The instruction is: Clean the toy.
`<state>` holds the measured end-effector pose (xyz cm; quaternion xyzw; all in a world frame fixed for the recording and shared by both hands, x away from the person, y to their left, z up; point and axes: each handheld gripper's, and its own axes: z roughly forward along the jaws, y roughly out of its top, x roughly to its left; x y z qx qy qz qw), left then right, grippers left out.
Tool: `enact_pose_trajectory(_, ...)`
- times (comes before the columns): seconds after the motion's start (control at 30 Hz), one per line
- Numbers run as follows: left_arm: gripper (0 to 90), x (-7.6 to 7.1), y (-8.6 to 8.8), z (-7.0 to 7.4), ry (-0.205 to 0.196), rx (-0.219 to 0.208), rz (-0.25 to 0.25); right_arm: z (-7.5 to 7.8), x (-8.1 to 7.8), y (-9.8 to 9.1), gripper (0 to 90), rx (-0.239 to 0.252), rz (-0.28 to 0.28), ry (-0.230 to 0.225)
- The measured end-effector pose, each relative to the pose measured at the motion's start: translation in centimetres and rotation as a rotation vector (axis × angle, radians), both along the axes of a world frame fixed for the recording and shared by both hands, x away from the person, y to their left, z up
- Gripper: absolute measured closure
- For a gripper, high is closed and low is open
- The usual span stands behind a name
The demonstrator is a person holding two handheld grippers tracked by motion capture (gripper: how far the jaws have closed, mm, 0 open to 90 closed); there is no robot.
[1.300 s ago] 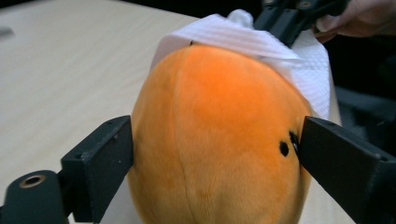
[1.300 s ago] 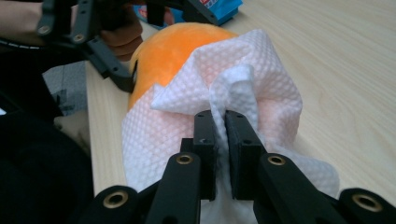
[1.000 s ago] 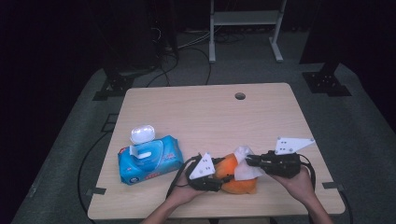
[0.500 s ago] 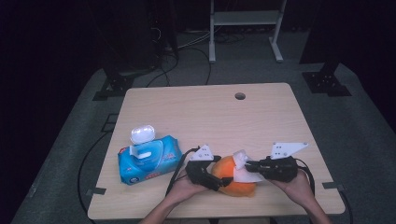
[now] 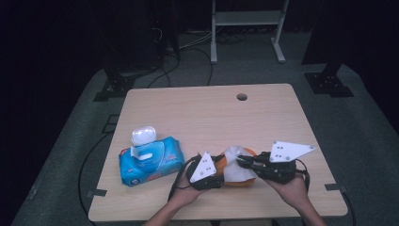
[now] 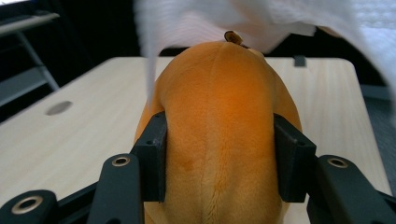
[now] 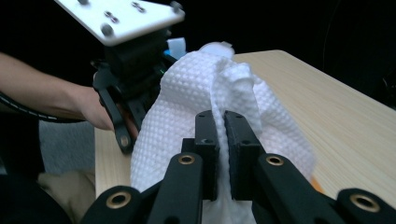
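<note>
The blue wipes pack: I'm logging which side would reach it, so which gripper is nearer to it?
Left. The left gripper sits just right of the blue wipes pack, its jaws closing on the orange plush. The right gripper lies beyond the plush, pinching the white cloth.

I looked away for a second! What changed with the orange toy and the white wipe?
The left tongs just closed in and now squeeze the orange plush toy on both sides. The right tongs stayed pinched on the white wipe draped over the toy and shifted slightly. The blue wipes pack and white case stayed put.
</note>
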<state>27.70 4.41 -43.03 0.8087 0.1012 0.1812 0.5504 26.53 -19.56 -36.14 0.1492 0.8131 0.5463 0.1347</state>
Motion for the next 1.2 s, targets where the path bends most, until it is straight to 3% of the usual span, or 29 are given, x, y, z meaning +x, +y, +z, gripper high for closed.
enact_pose_trajectory(0.07,45.4,-0.3,-0.5,-0.6,-0.013,0.033,-0.019,-0.7,0.2,0.9,83.5,-0.048,0.002,0.005)
enact_pose_trajectory(0.13,43.9,-0.3,-0.5,-0.7,-0.012,0.036,-0.019,-1.8,0.6,1.2,83.5,-0.108,0.002,0.028)
enact_pose_trajectory(0.2,42.4,-0.1,-0.3,-0.8,-0.004,0.039,-0.024,-2.5,1.0,0.8,83.6,-0.099,0.007,0.057)
enact_pose_trajectory(0.37,40.1,0.5,0.7,-1.1,0.029,0.046,-0.032,-2.3,1.2,-1.5,83.5,-0.125,-0.066,0.042)
enact_pose_trajectory(0.47,35.3,0.7,0.9,-1.0,0.058,0.054,-0.043,-2.7,1.5,-2.7,83.5,-0.126,-0.099,0.066)
enact_pose_trajectory(0.57,18.5,1.3,0.6,-0.6,0.129,0.065,-0.037,-3.1,1.3,-1.9,83.4,-0.152,-0.080,0.071)
enact_pose_trajectory(0.63,14.2,1.5,0.7,-0.4,0.162,0.047,-0.030,-3.1,1.1,-1.0,83.4,-0.159,-0.057,0.063)
enact_pose_trajectory(0.67,14.4,1.6,0.7,-0.4,0.163,0.055,-0.030,-3.0,1.1,-0.8,83.4,-0.159,-0.051,0.061)
enact_pose_trajectory(0.73,26.4,1.3,0.9,-0.4,0.127,0.083,-0.031,-3.0,0.9,-0.3,83.4,-0.169,-0.049,0.053)
enact_pose_trajectory(0.8,33.8,1.2,1.2,-0.5,0.116,0.085,-0.041,-3.0,1.1,-0.6,83.4,-0.153,-0.046,0.059)
enact_pose_trajectory(0.93,35.8,1.3,1.6,-0.6,0.119,0.086,-0.040,-3.3,1.7,-2.6,83.5,-0.126,-0.079,0.083)
enact_pose_trajectory(1.07,37.7,0.8,1.0,-0.4,0.084,0.097,-0.044,-3.6,2.3,-4.6,83.5,-0.076,-0.127,0.126)
enact_pose_trajectory(1.13,38.0,0.7,0.6,-0.4,0.076,0.089,-0.044,-2.6,1.8,-4.1,83.4,-0.022,-0.093,0.105)
enact_pose_trajectory(1.2,38.1,0.7,0.5,-0.4,0.070,0.094,-0.044,-2.0,1.3,-3.1,83.4,-0.010,-0.059,0.084)
